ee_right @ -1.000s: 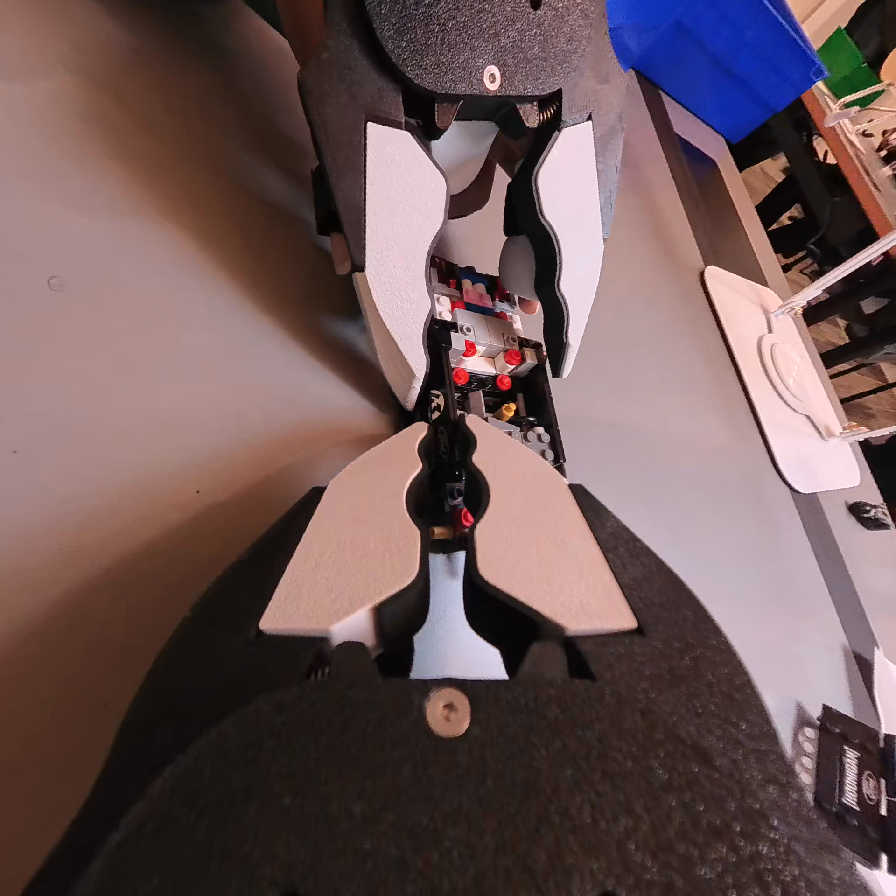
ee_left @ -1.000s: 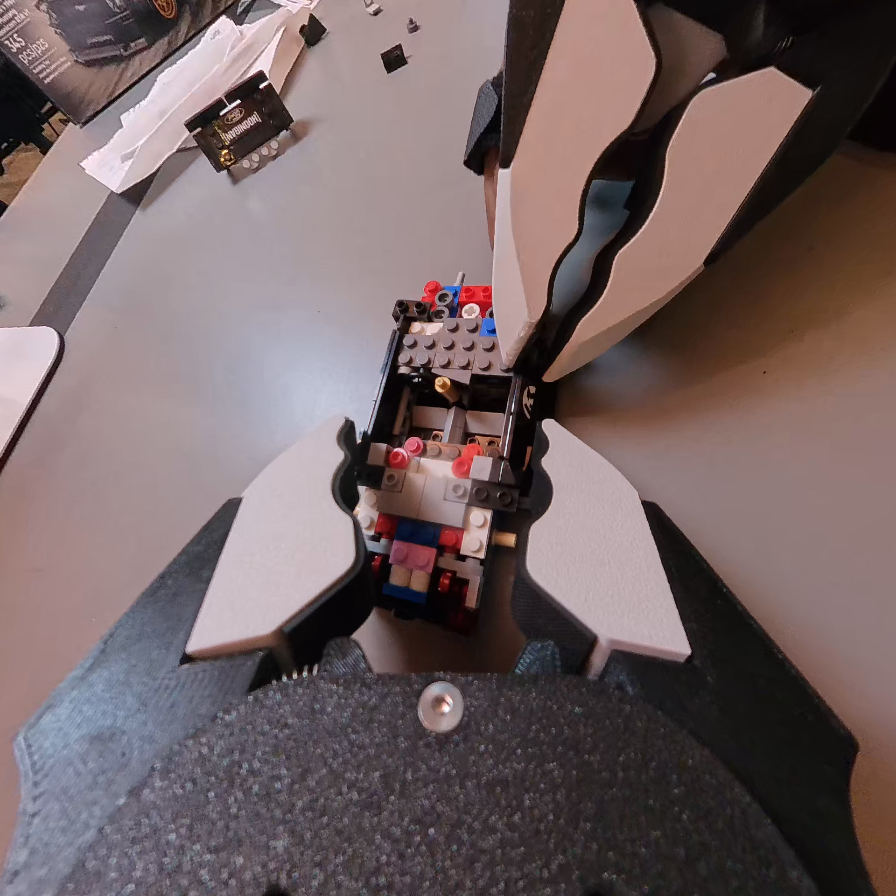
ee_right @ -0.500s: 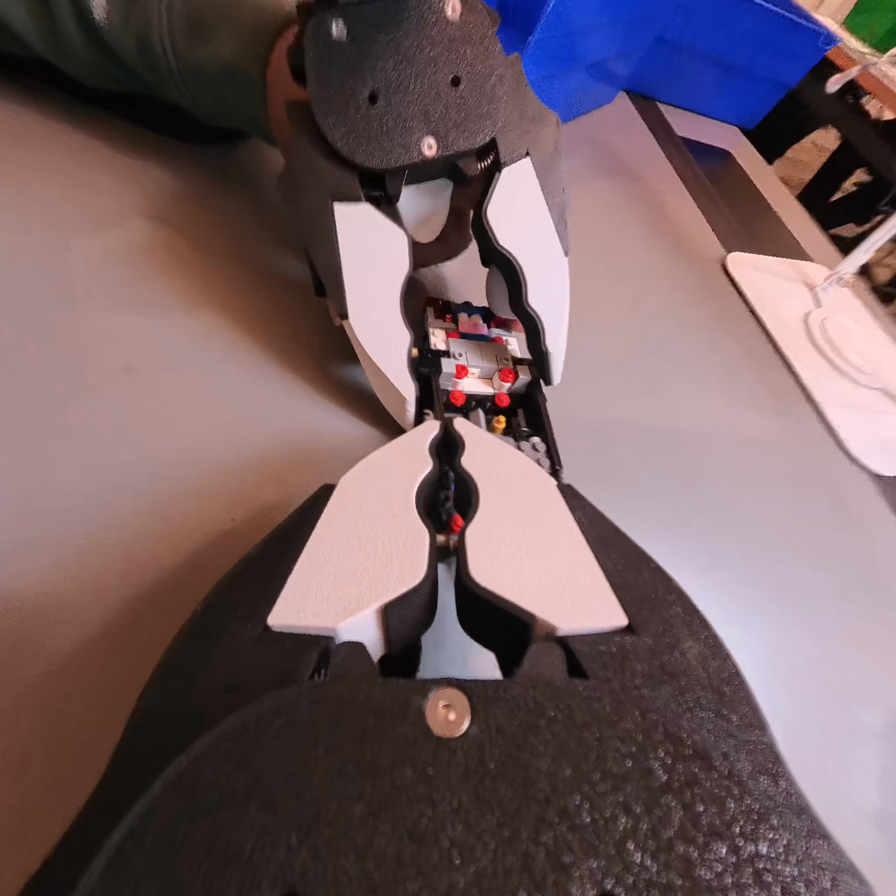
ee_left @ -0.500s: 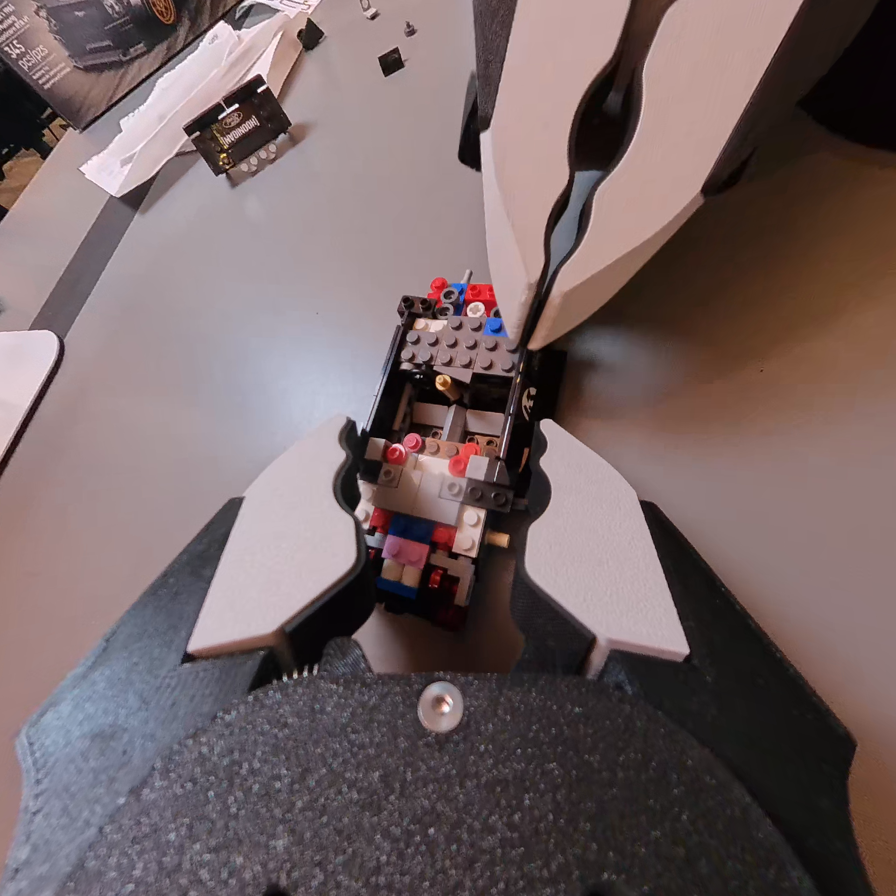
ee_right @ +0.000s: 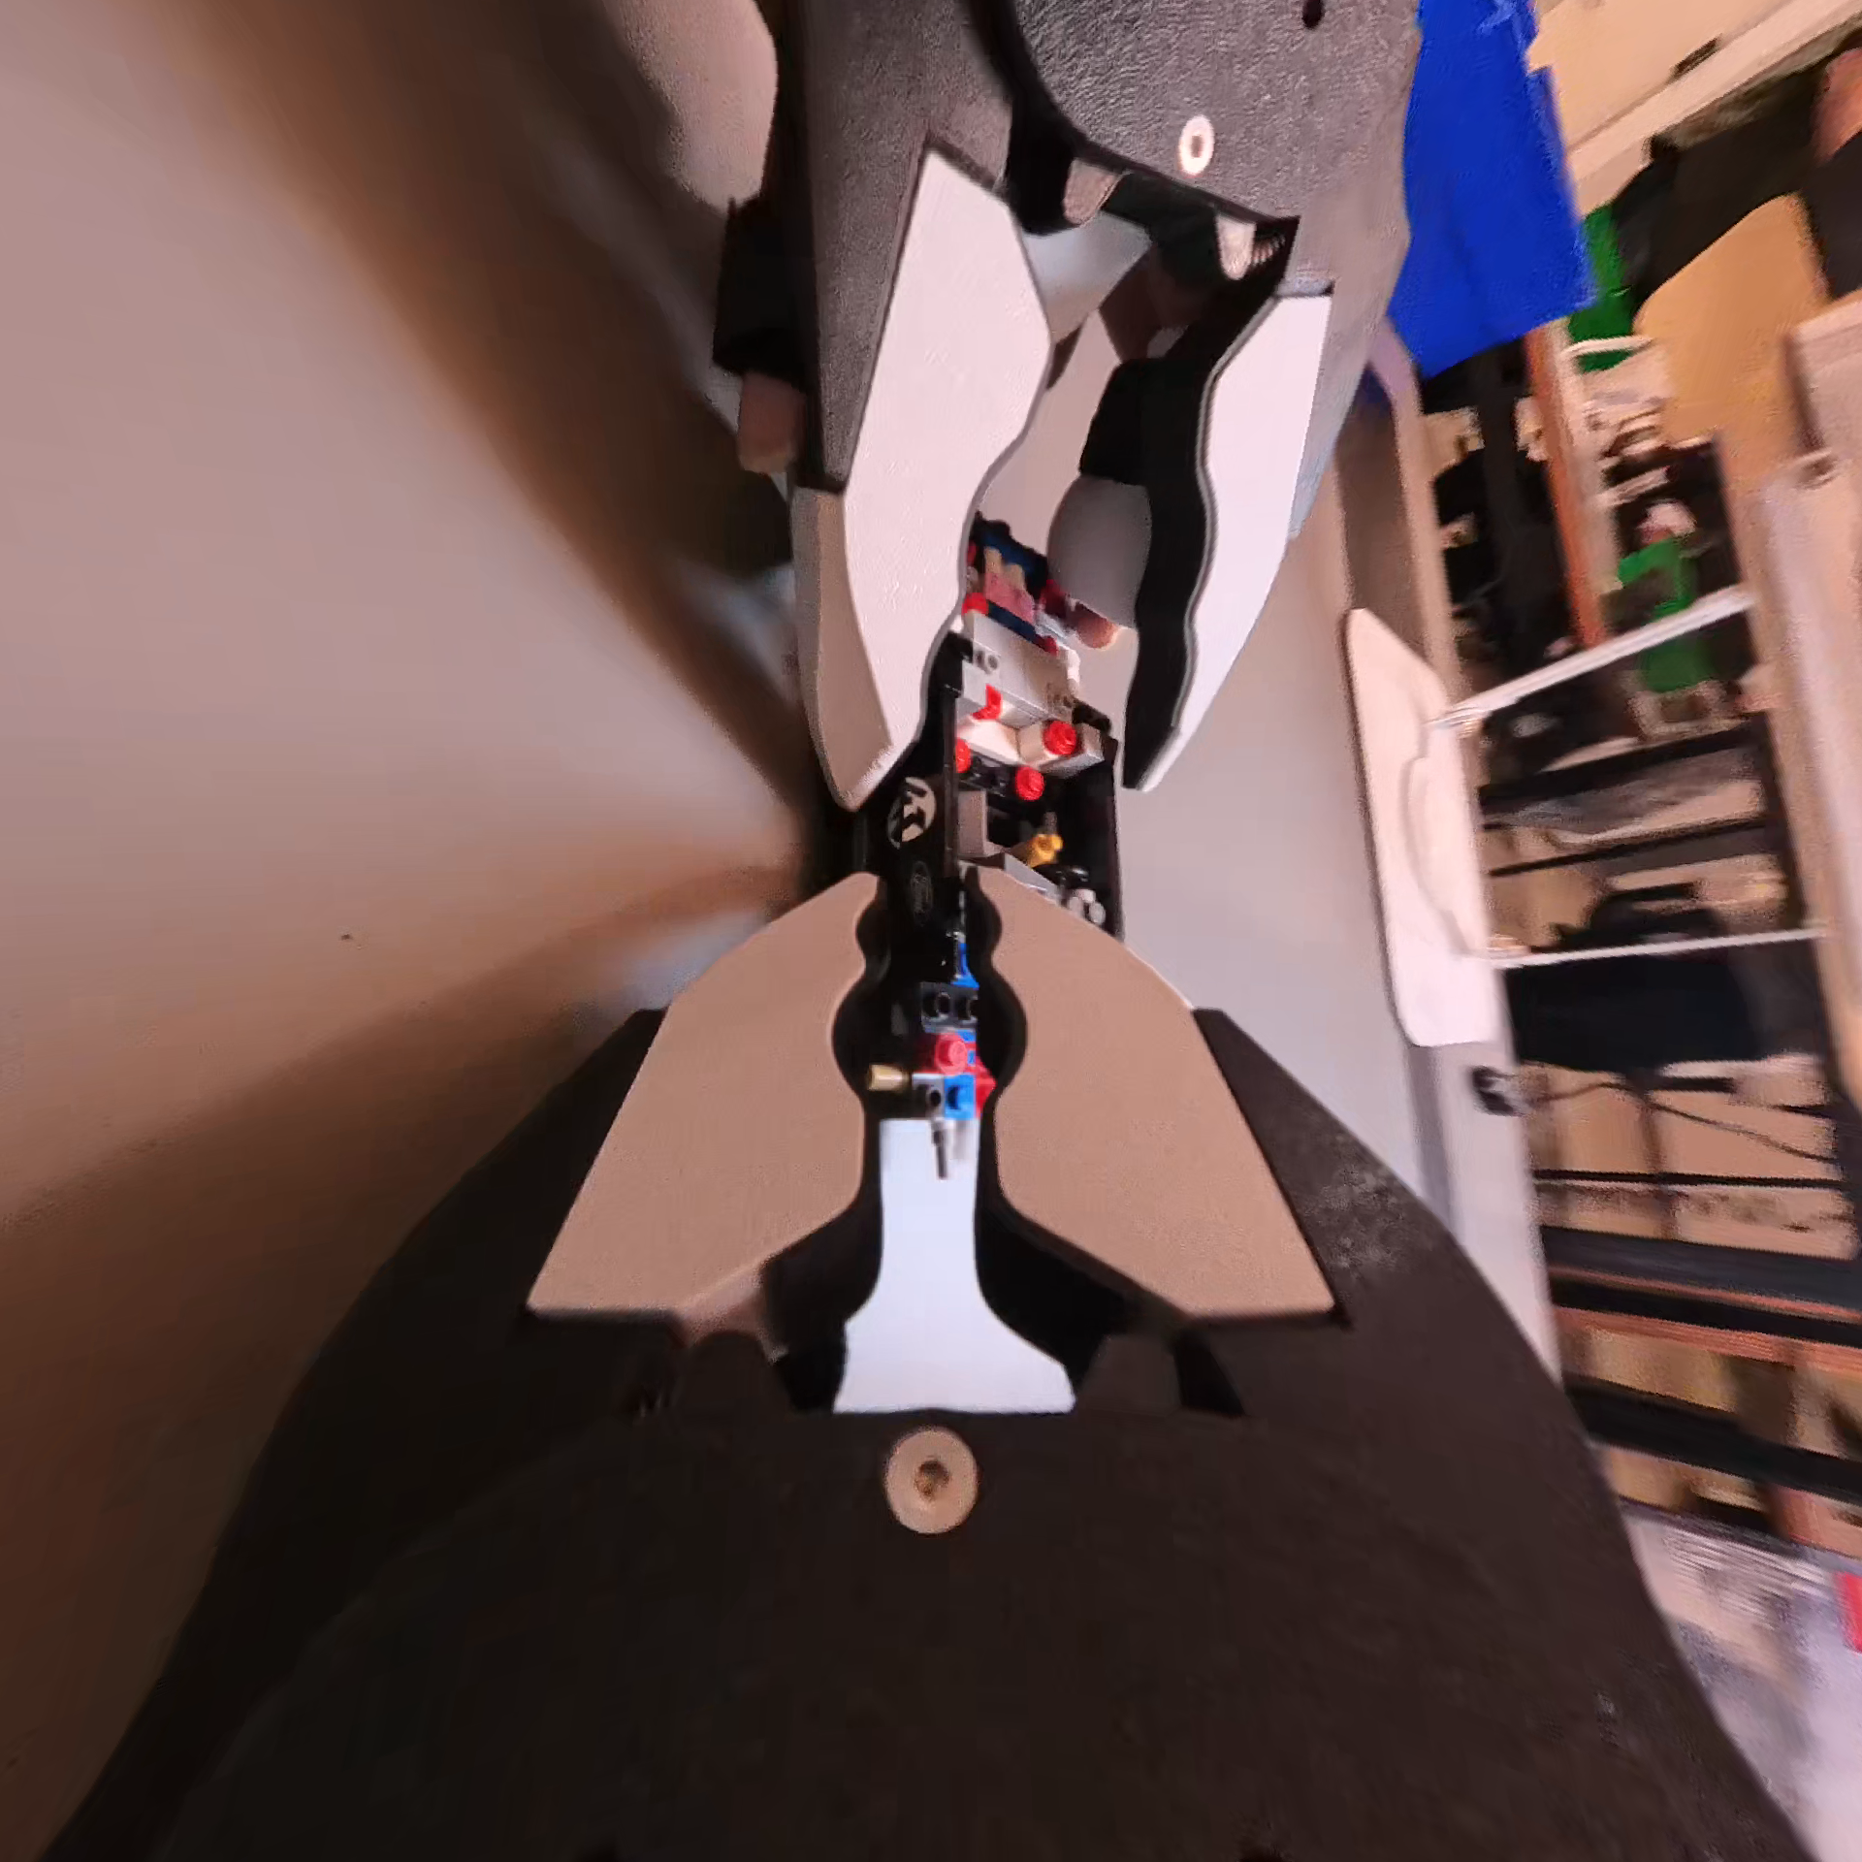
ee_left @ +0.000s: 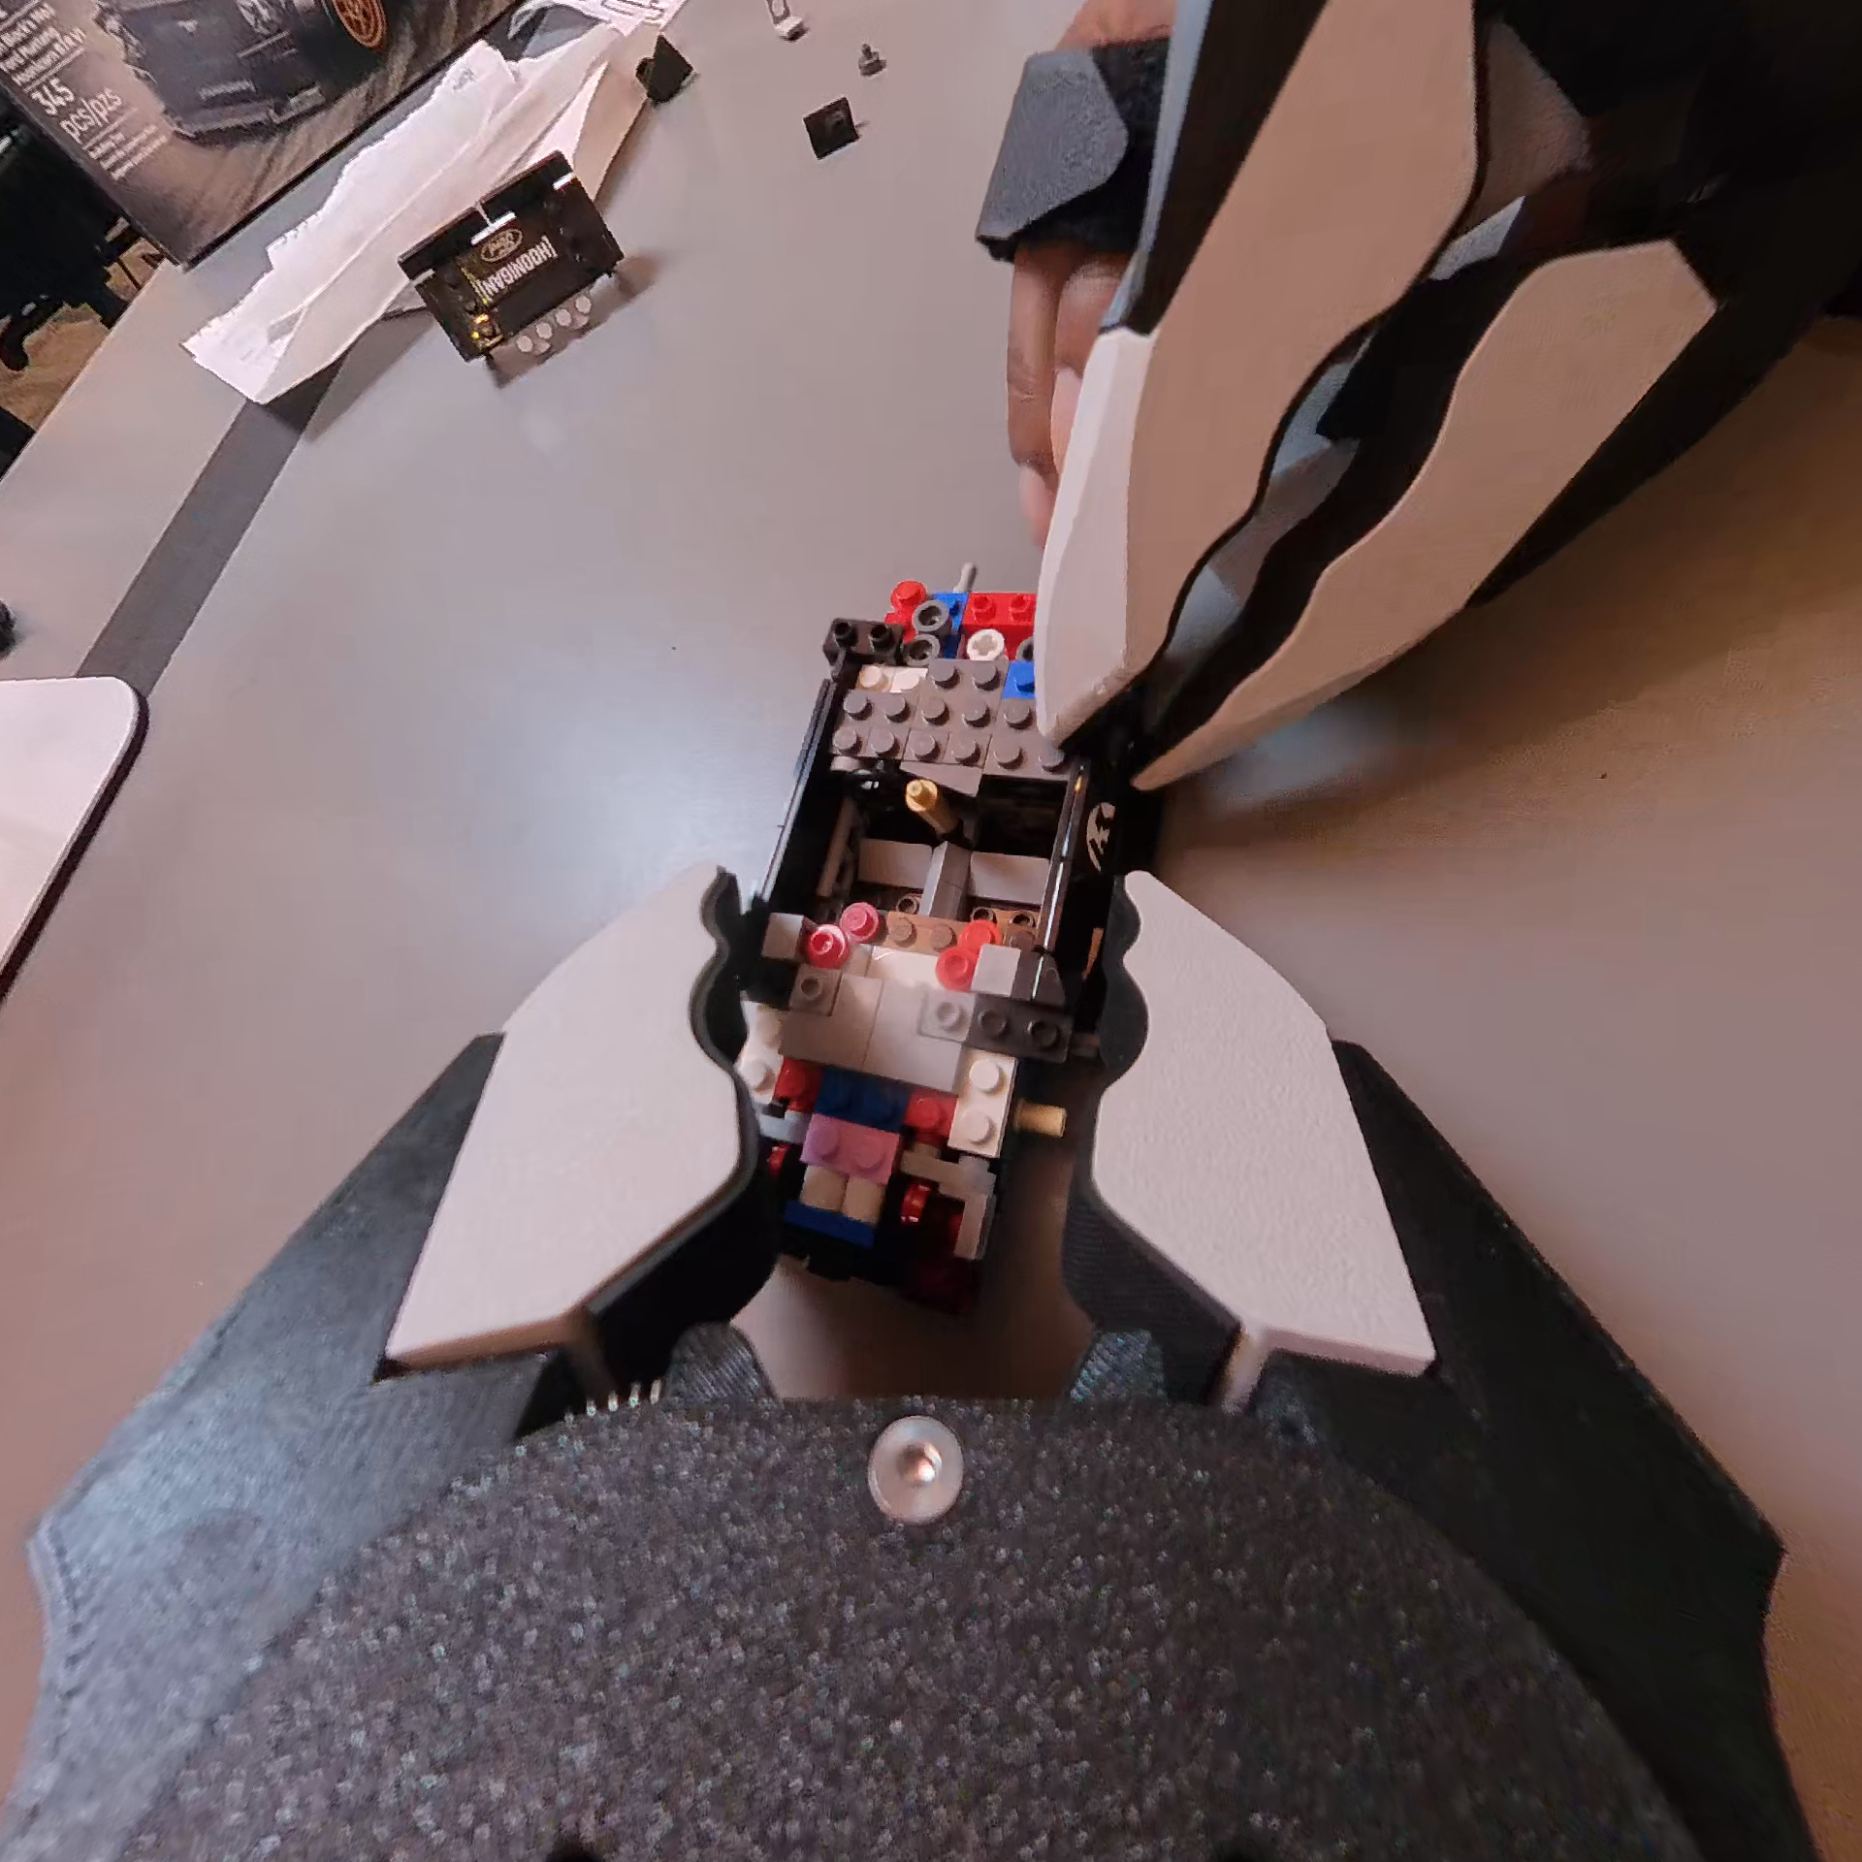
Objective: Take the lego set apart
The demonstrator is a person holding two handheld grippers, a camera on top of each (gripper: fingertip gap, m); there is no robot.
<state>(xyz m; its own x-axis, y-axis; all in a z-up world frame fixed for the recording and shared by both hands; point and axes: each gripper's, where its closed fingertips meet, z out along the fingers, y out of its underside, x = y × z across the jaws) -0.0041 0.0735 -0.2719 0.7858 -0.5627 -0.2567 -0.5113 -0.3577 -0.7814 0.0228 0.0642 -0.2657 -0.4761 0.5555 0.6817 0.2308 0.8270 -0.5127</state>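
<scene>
The lego car (ee_left: 907,1018), a black body open on top with grey, white, red and blue bricks inside, rests on the grey table (ee_left: 453,655). My left gripper (ee_left: 922,907) is shut on the car's near half, one finger on each side wall. My right gripper (ee_left: 1108,751) comes in from the upper right, tips clamped on the car's black right side panel (ee_left: 1098,836). In the right wrist view, the right gripper (ee_right: 922,892) pinches that black panel (ee_right: 922,826) edge-on. The left gripper (ee_right: 998,786) shows beyond it, around the car (ee_right: 1018,725).
A black lego piece with a sticker (ee_left: 504,272), white papers (ee_left: 423,202), a dark box (ee_left: 202,91) and small loose black parts (ee_left: 831,126) lie at the far left. A white pad (ee_left: 50,786) sits at the left edge. A blue bin (ee_right: 1481,181) and shelves stand beyond the table. Only a small space, under 4 cm, lies between the two pairs of fingers.
My right gripper has rolled and tilted while staying on the car's right side panel, so its view has swung sideways. My left gripper and the car have hardly moved.
</scene>
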